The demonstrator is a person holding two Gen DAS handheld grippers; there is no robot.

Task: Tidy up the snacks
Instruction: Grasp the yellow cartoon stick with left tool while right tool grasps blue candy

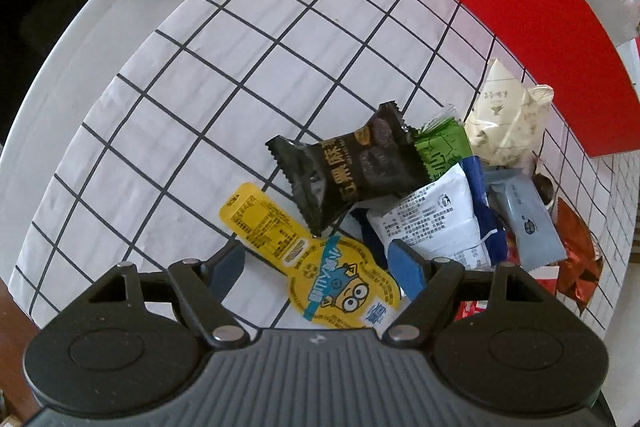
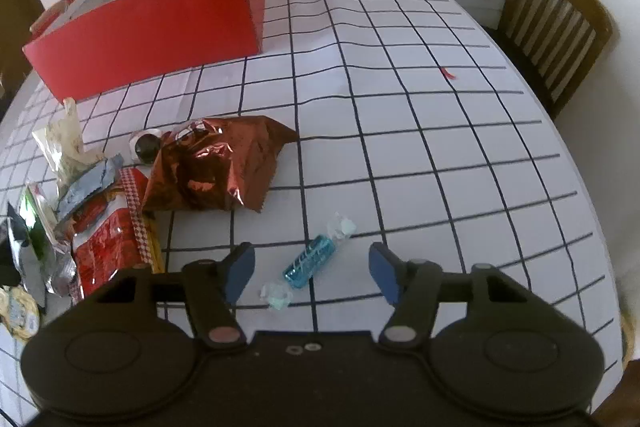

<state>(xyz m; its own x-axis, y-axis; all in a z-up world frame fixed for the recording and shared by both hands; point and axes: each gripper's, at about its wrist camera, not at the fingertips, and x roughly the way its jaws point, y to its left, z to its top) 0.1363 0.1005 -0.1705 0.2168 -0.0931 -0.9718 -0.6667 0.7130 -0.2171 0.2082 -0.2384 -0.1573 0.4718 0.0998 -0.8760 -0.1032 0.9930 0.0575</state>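
In the left wrist view the left tool (image 1: 320, 267) points down at a heap of snacks at the lower right of the frame. Its blue pads stand apart and clamp nothing; a yellow cartoon-printed pouch (image 1: 320, 263) lies flat on the counter (image 1: 240, 67) between and below them. A black wrapped snack (image 1: 348, 167) rests tilted on top of the heap, touching the yellow pouch's upper end. Just right of it lie a green packet (image 1: 440, 151), a white and blue packet (image 1: 440, 219) and a grey-blue bar (image 1: 524, 223). A cream packet (image 1: 506, 123) sits above them, near the red box (image 1: 540, 27) at the upper right. The checked cloth covers the counter.

In the right wrist view the right tool (image 2: 312, 271) hangs low over a blue twist-wrapped candy (image 2: 309, 261), which lies on the cloth between the blue pads, at the lower centre of the frame. The pads stand clear of it on both sides, not touching it as far as the fisheye view lets me judge. A crumpled copper foil bag (image 2: 220, 163) lies to the upper left of the candy, well apart from it. A red and white packet (image 2: 108, 239) lies at the left edge, beside the foil bag. The red box (image 2: 152, 39) stands open-topped at the upper left. A wooden chair (image 2: 556, 27) stands at the right edge.
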